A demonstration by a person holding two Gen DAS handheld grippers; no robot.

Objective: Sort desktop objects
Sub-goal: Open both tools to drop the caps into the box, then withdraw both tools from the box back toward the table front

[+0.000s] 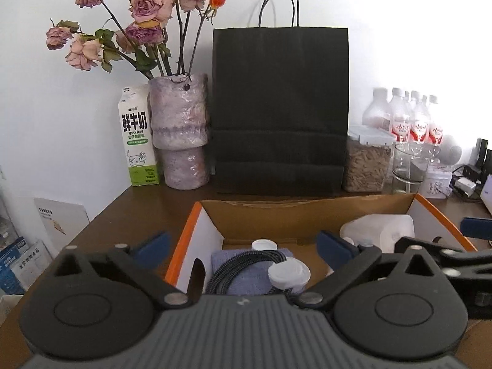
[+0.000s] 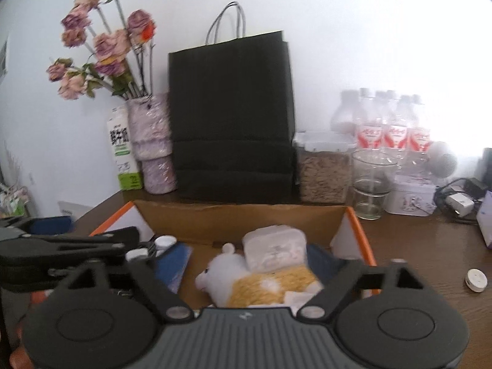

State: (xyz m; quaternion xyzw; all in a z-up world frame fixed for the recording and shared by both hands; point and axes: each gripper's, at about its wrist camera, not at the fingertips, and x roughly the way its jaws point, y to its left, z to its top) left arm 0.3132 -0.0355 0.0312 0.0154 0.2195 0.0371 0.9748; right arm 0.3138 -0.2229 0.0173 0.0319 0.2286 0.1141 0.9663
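An open cardboard box (image 1: 180, 246) with orange edges stands on the brown desk right in front of both grippers. The left wrist view shows a black braided cable (image 1: 243, 266), a blue-grey cloth (image 1: 246, 279), two white-capped bottles (image 1: 289, 273) and a white tissue pack (image 1: 381, 230) inside it. My left gripper (image 1: 244, 246) is open above the box's left half with nothing between its blue pads. A white and yellow plush toy (image 2: 261, 283) and the tissue pack (image 2: 273, 247) show in the right wrist view. My right gripper (image 2: 246, 263) is open over the toy, holding nothing.
Along the back wall stand a milk carton (image 1: 138, 141), a vase of dried roses (image 1: 181, 135), a black paper bag (image 1: 279, 110), a grain container (image 1: 366, 163), a glass (image 1: 410, 163) and water bottles (image 1: 415, 120). A small white disc (image 2: 476, 279) lies right of the box. Chargers (image 2: 458, 203) sit far right.
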